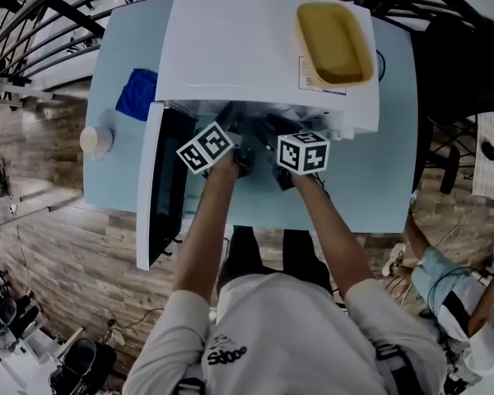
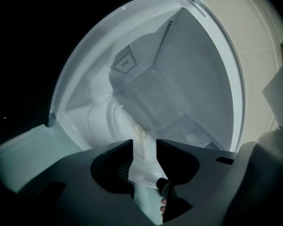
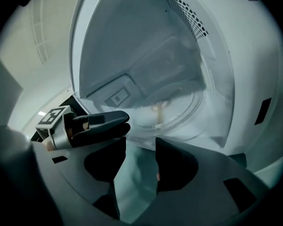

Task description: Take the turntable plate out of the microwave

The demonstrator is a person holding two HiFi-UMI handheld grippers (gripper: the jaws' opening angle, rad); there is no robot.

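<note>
Glass, clear and colourless, is the material of the turntable plate [image 3: 172, 109]: it is a round disc with a low raised rim, it lets the pale wall behind show through, and it carries a small yellowish stain [image 3: 159, 109] near its middle. The plate is inside the white microwave [image 1: 230, 48], low in the cavity and near the opening. I cannot tell whether it lies flat on the cavity floor or is raised at one side. The microwave stands on a light blue desk [image 1: 119, 56], and its door [image 1: 160, 188] is swung open to the left. Both arms of the person reach into the cavity from the near side. The left tool [image 2: 145, 147] is grasping the plate: in the left gripper view the pale rim fills the gap between its two dark jaws from one pad to the other, and in the right gripper view its tips sit on the left edge of the disc. The right tool [image 3: 140, 145] is released, its jaws stand well apart with no glass between them, and it hangs just near the plate without touching it. On the far right of the microwave's top rests a yellow tray [image 1: 333, 44].
</note>
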